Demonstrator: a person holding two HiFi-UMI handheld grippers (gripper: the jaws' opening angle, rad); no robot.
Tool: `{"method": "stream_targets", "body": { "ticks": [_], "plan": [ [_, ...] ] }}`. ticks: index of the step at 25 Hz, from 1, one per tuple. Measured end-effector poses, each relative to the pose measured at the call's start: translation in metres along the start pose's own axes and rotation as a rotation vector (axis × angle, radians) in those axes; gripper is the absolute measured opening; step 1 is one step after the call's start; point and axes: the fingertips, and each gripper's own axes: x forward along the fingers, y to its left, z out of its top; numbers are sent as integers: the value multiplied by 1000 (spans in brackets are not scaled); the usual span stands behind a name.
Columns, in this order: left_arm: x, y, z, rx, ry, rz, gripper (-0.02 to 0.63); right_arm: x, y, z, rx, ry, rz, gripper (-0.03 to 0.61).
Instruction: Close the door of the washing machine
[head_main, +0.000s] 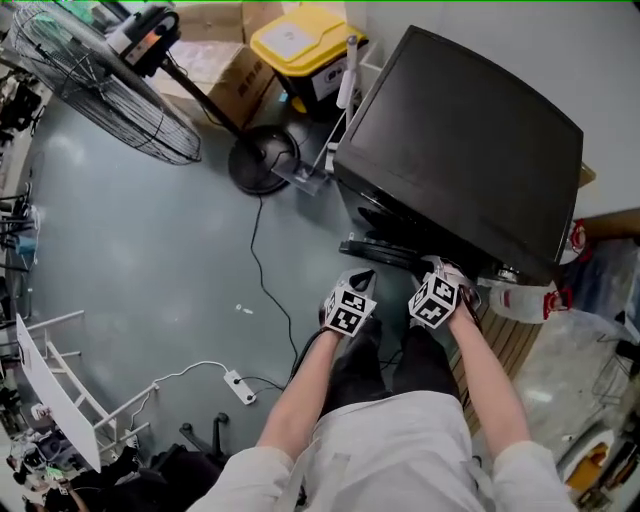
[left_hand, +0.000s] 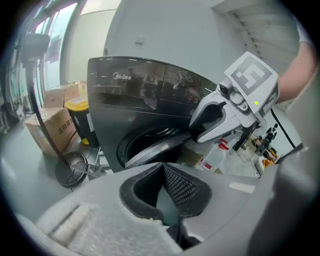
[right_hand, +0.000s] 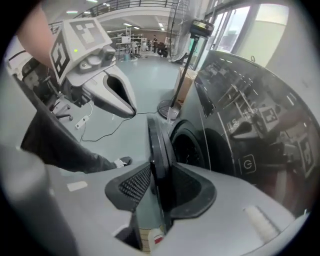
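Observation:
The black front-loading washing machine (head_main: 470, 130) stands ahead of me with its round door (head_main: 385, 250) swung part way out from the drum opening (right_hand: 187, 147). In the right gripper view the door's rim (right_hand: 154, 140) runs edge-on between the jaws of my right gripper (right_hand: 156, 175), and both pads lie against it. My left gripper (left_hand: 163, 172) is shut on nothing and hangs a short way left of the door (left_hand: 155, 150). The head view shows the left gripper (head_main: 360, 282) and the right gripper (head_main: 440, 268) side by side at the machine's front.
A standing fan (head_main: 100, 80) with a round base (head_main: 262, 160) is on the left. A yellow-lidded bin (head_main: 300, 45) and a cardboard box (head_main: 225, 75) sit behind it. A power strip (head_main: 238, 385) and its cable lie on the floor. A white bottle (head_main: 520, 298) stands right of the machine.

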Motion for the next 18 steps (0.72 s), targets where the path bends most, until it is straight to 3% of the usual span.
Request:
{"method": "stream_targets", "body": {
  "ticks": [3,12,15,18],
  "plan": [
    [13,8,6,-74,-9,20,2,2,-6,3,56,-8,-36,132],
    [32,6,32,-179,-36,18,2,2,-17,6,166,-63,-113,145],
    [35,9,39,-169,-39,8,2,-11,-25,9,313,-131,-195,144],
    [36,13,43,-161,-48,2,2,-27,-20,11,533,-268,-226,121]
  ]
}}
